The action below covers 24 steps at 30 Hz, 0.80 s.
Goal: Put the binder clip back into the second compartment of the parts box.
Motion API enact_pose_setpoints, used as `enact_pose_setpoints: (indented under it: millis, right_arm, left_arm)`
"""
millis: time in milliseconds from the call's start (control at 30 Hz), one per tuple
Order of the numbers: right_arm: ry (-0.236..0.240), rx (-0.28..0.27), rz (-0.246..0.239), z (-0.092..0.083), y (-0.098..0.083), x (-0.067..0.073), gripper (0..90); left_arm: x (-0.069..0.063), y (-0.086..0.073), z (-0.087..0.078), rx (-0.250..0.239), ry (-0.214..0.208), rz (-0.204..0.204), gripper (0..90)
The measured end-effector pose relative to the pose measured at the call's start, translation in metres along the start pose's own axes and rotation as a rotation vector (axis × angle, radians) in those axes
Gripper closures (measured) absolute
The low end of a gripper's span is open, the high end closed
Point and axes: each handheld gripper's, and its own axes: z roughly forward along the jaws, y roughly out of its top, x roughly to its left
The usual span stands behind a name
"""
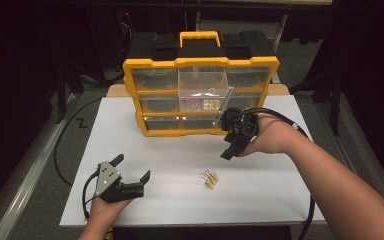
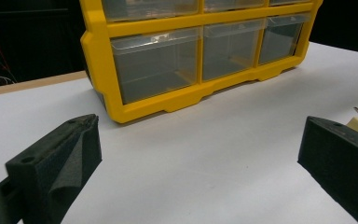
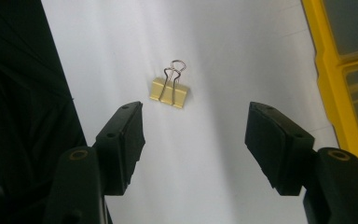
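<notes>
Yellow binder clip (image 1: 211, 179) lies on our white worktop (image 1: 260, 195), wire handles folded up.
We hold the right tool (image 3: 193, 140) above it, black padded jaws parted and empty; our left tool (image 1: 131, 170) rests released, facing the yellow plastic organiser (image 1: 200, 95).

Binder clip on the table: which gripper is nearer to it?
Right, by a little. The right gripper hangs above and beyond the yellow binder clip, open and pointed down at it. The left gripper, also open, rests on the white board off to the clip's left.
</notes>
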Motion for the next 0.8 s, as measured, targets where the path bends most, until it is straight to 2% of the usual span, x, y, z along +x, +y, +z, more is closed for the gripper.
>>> enact_pose_setpoints:
  millis: [233, 300, 367, 533, 600, 700, 800]
  right_arm:
    - [0.001, -0.002, -0.008, 0.019, -0.003, 0.0, 36.9]
    - [-0.002, 0.015, -0.013, 0.025, -0.004, 0.0, 36.9]
    - [0.011, 0.0, -0.006, 0.03, -0.005, 0.0, 36.9]
    - [0.011, 0.002, -0.001, 0.043, -0.008, 0.001, 36.5]
    - [0.008, 0.016, -0.013, 0.049, -0.009, 0.001, 35.9]
    - [0.018, -0.006, -0.005, 0.056, -0.011, 0.0, 34.9]
    - [0.011, 0.015, -0.014, 0.063, -0.013, 0.0, 33.6]
  left_arm:
    - [0.0, 0.0, 0.0, -0.001, -0.001, 0.001, 0.3]
    - [0.0, 0.0, 0.0, -0.002, -0.001, 0.001, 0.3]
    - [0.0, 0.0, 0.0, -0.001, -0.001, 0.0, 0.3]
    - [0.0, 0.0, 0.0, -0.001, -0.001, 0.001, 0.3]
    - [0.0, 0.0, 0.0, -0.003, -0.001, -0.002, 0.3]
    - [0.0, 0.0, 0.0, 0.0, 0.0, 0.002, 0.3]
    - [0.0, 0.0, 0.0, 0.001, -0.001, 0.004, 0.3]
